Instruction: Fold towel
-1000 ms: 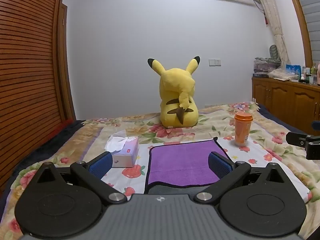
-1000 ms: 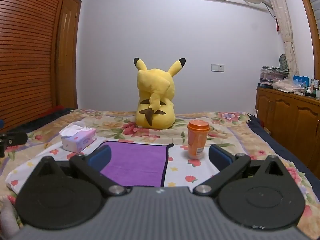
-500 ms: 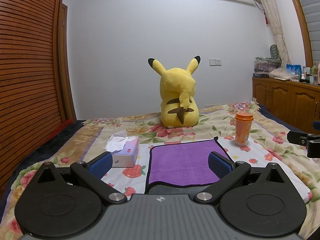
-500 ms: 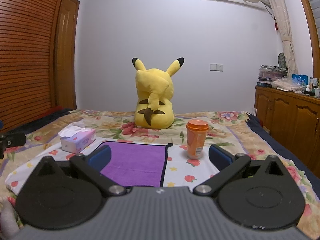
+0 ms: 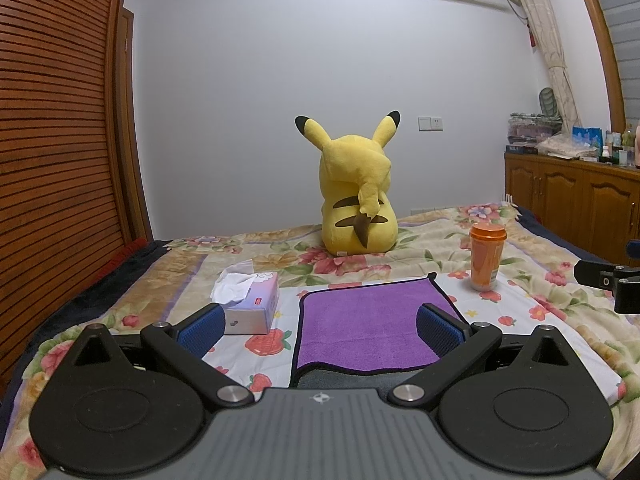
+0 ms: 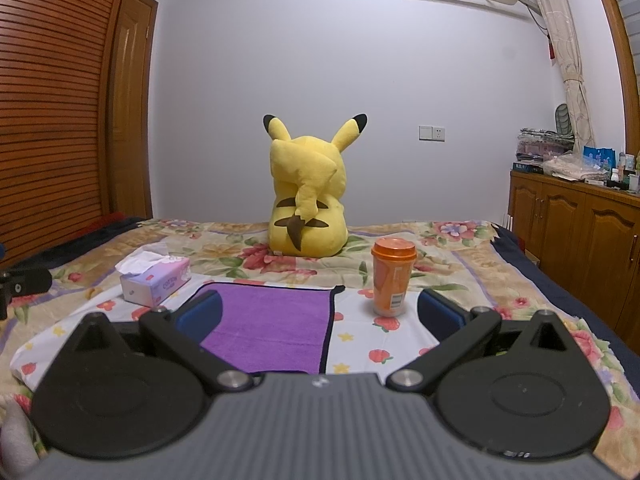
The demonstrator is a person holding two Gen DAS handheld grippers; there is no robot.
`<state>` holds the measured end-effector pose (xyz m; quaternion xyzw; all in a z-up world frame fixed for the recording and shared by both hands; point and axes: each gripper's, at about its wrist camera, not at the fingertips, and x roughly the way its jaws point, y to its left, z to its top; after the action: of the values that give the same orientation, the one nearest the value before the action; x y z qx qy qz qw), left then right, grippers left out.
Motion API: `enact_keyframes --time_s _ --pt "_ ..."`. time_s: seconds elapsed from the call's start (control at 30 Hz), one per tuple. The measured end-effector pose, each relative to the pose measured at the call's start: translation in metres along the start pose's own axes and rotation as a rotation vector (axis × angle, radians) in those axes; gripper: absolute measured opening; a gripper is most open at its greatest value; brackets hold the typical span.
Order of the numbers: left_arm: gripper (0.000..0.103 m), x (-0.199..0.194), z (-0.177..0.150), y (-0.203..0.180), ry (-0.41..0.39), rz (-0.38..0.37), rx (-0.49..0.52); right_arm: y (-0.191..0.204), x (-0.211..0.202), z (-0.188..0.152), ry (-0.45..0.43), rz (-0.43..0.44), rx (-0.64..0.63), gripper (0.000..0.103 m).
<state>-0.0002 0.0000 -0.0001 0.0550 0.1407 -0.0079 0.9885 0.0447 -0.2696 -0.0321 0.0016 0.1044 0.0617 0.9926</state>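
A purple towel [image 5: 366, 322] with a dark edge lies flat on the flowered bed; its near edge shows a grey underside. It also shows in the right wrist view [image 6: 272, 328]. My left gripper [image 5: 320, 326] is open and empty, held above the towel's near left part. My right gripper [image 6: 320, 314] is open and empty, near the towel's right edge. The right gripper's tip shows at the far right of the left wrist view [image 5: 608, 280].
A tissue box [image 5: 250, 300] sits left of the towel. An orange cup with a lid [image 5: 486, 256] stands right of it, also in the right wrist view [image 6: 392, 276]. A yellow plush toy [image 5: 356, 196] sits behind. A wooden cabinet [image 6: 576, 220] stands at the right.
Both grippers have drifted only slightly; the view has shifted a little. Nothing was taken hold of and the towel has not moved.
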Motion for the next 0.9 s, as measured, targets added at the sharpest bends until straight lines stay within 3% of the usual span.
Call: enact_keyframes --time_s 0.9 --pt "0.103 0.0003 -0.0002 0.0002 0.000 0.001 0.005 -0.0005 -0.0017 -0.0002 0.001 0.000 0.004 0.103"
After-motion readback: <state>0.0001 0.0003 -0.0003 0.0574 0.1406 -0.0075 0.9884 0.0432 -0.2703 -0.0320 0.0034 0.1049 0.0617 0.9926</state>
